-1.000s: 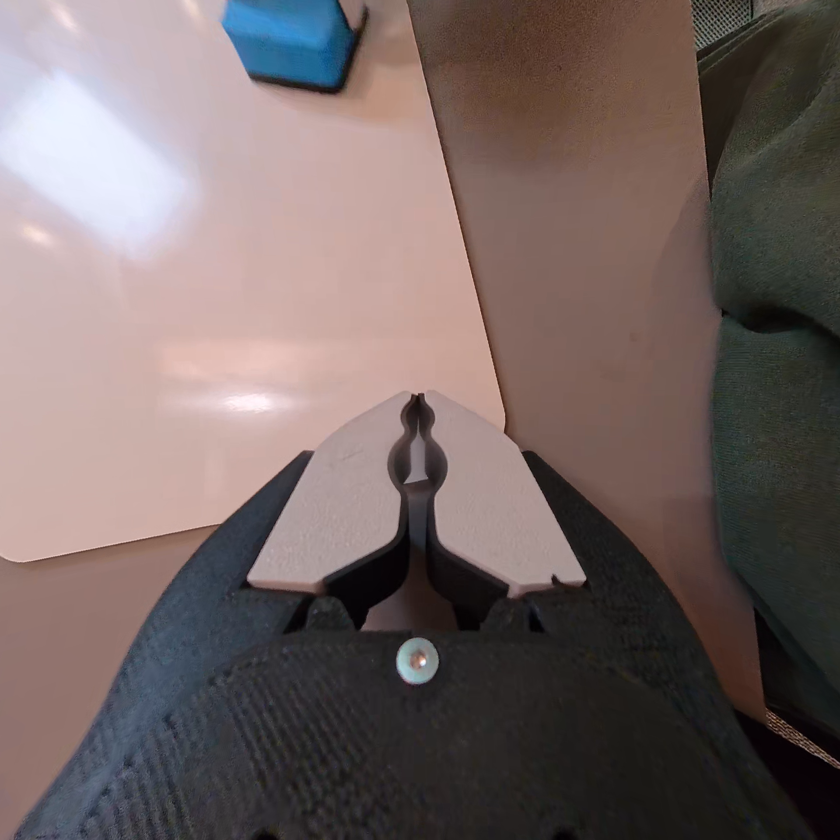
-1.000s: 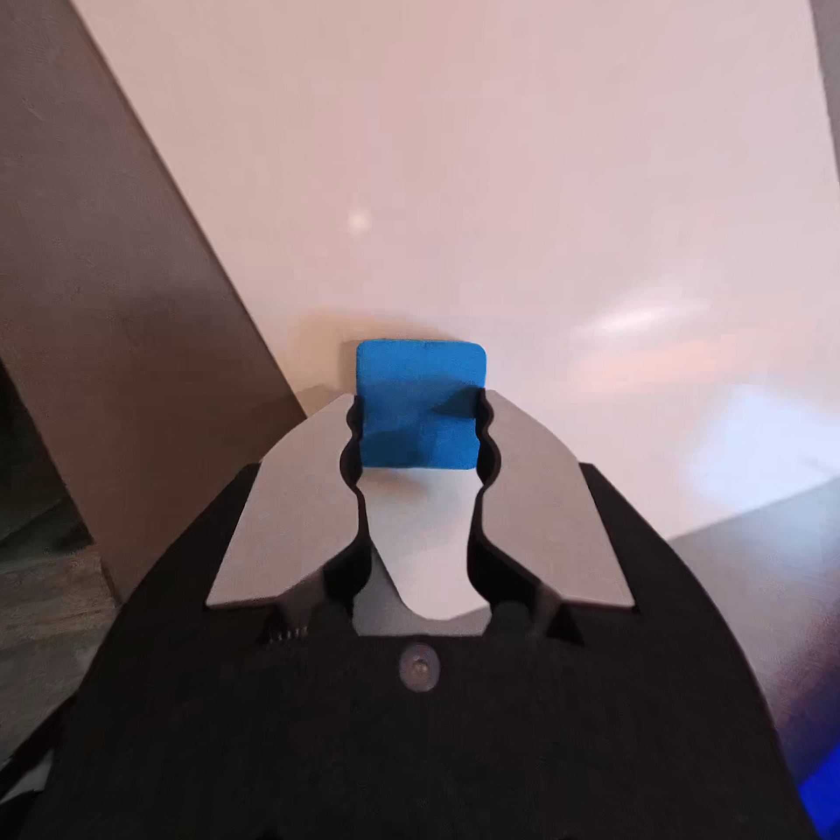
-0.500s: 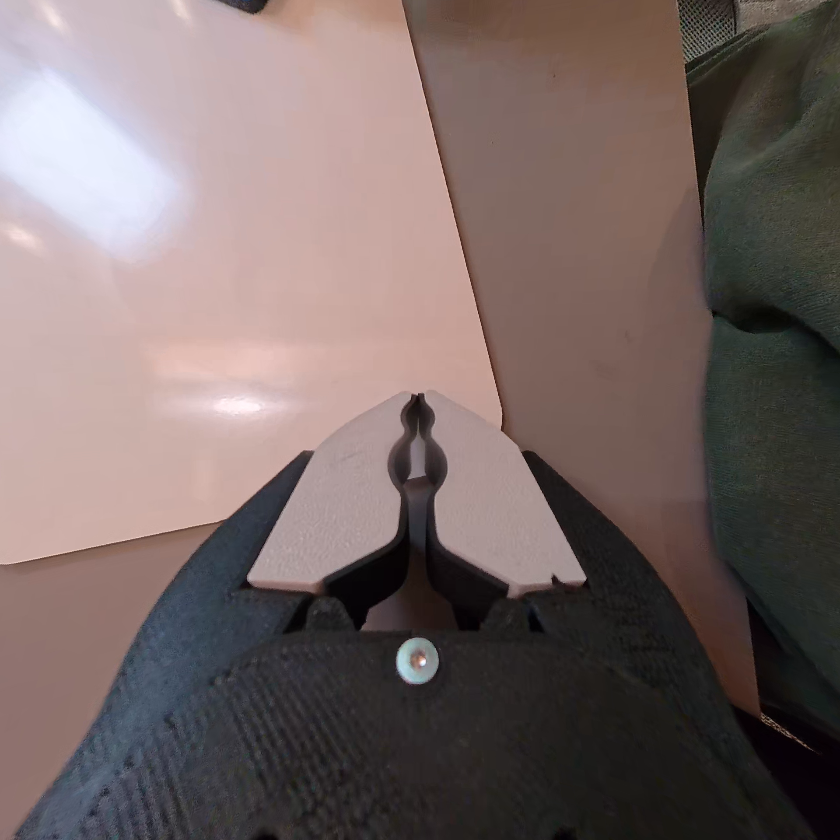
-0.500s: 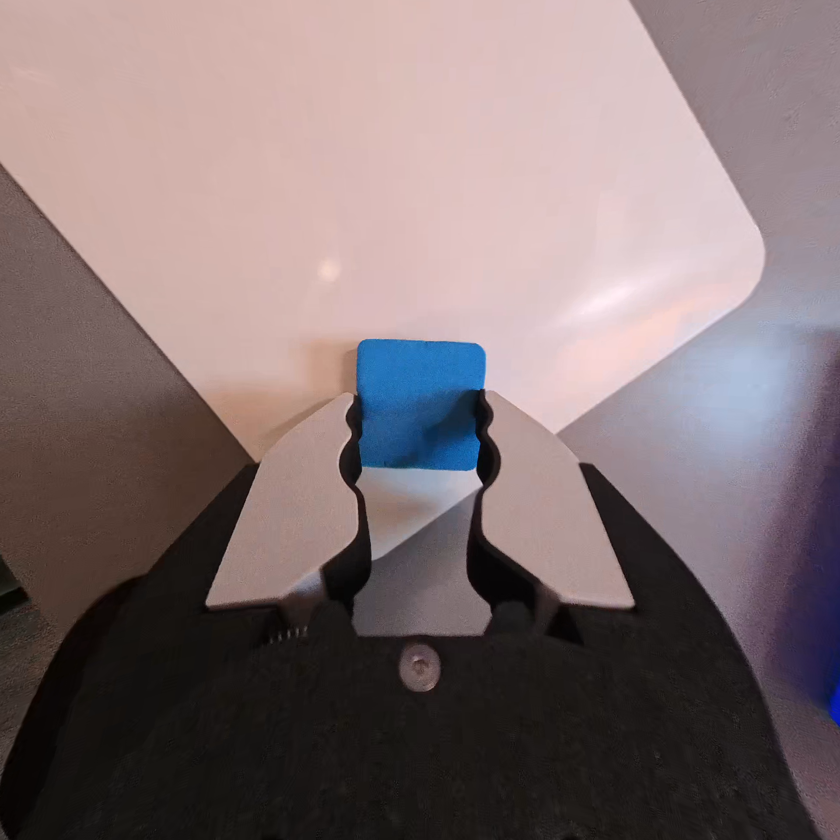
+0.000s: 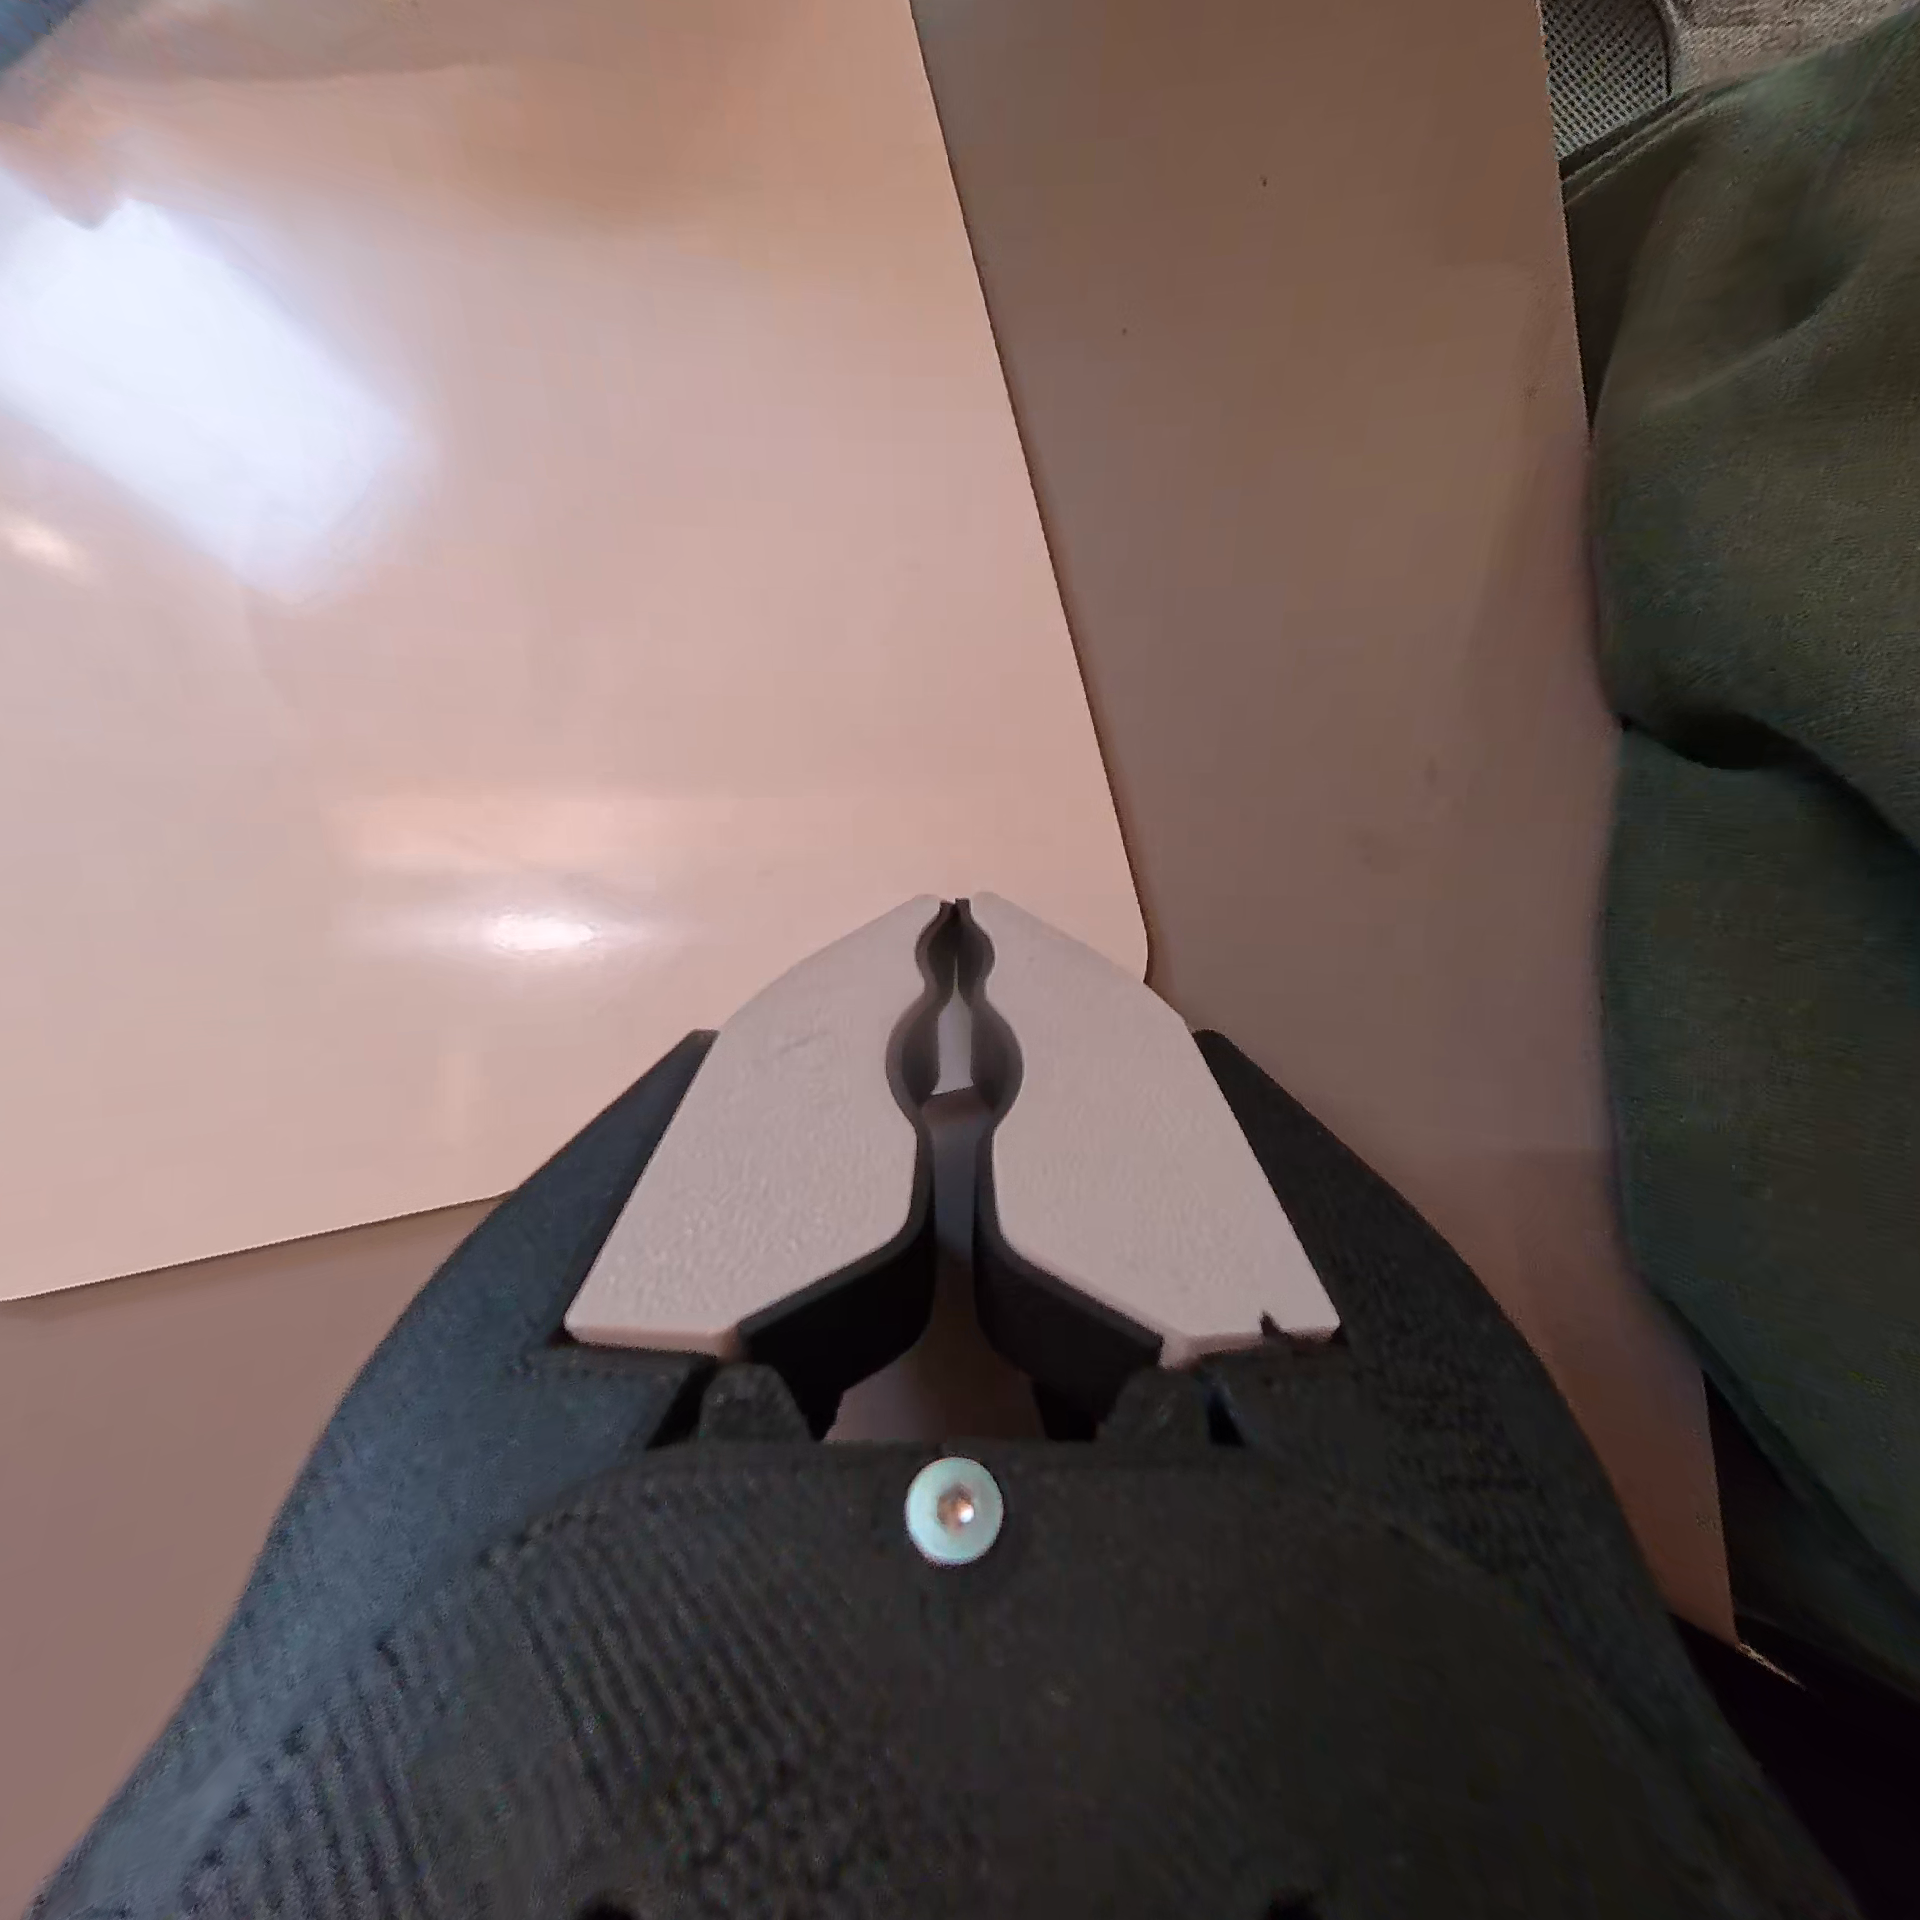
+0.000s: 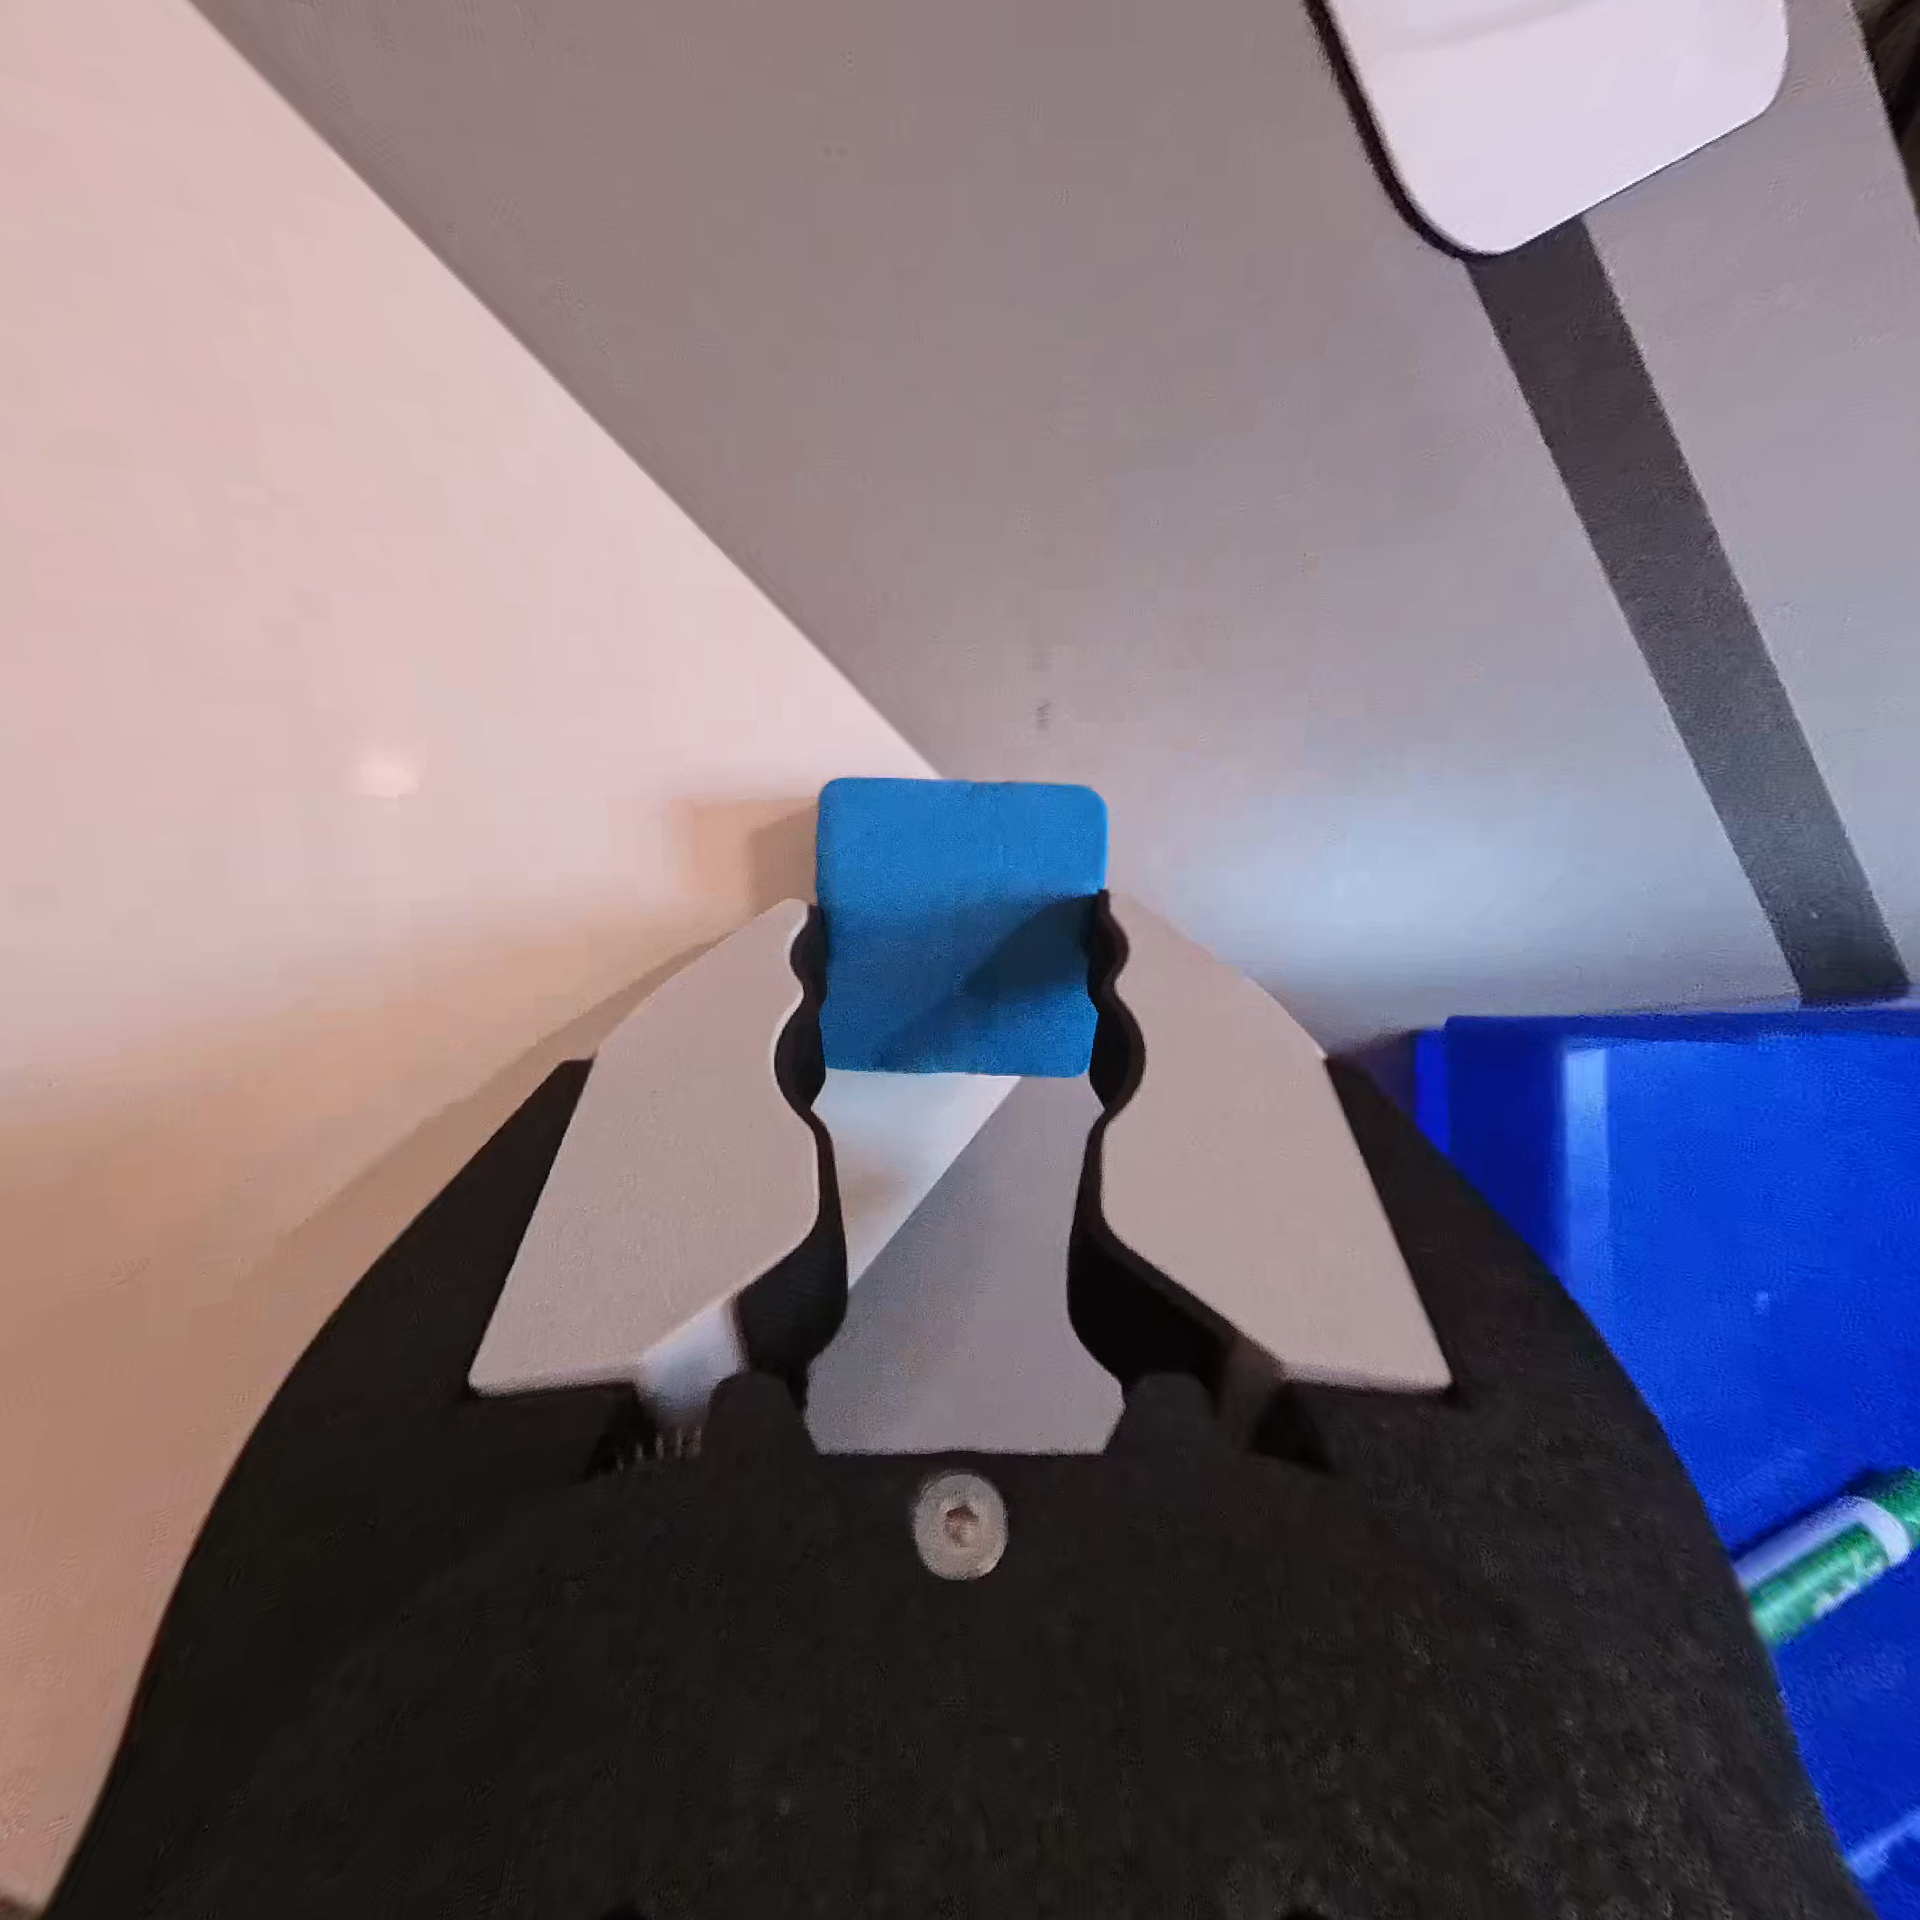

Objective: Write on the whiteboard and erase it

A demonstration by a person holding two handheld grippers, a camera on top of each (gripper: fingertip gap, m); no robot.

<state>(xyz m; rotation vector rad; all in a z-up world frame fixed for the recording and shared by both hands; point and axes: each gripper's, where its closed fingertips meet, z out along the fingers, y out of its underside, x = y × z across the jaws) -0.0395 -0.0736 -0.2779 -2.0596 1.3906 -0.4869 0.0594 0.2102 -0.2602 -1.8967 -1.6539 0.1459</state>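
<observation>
My right gripper [image 6: 956, 935] is shut on a blue foam eraser [image 6: 956, 914]; both pads press its sides and it juts out past the fingertips. It hangs over the edge of the white whiteboard [image 6: 312, 727], where the board meets the grey table [image 6: 1143, 416]. My left gripper [image 5: 956, 906] is shut with nothing between its fingertips, resting low over the near right corner of the whiteboard [image 5: 520, 623]. The board's surface looks bare in both views.
A blue bin [image 6: 1714, 1247] stands at the right with a green-labelled marker [image 6: 1829, 1558] in it. A white rounded object [image 6: 1558, 104] lies at the far right. A person's dark green sleeve [image 5: 1766, 623] is along the table's right edge [image 5: 1558, 520]. The gap from one gripper's tips to the other's is roughly 30 cm.
My right gripper has carried the eraser across the board towards its edge and the blue bin. In the left wrist view the eraser has gone out of sight; the left gripper has barely moved.
</observation>
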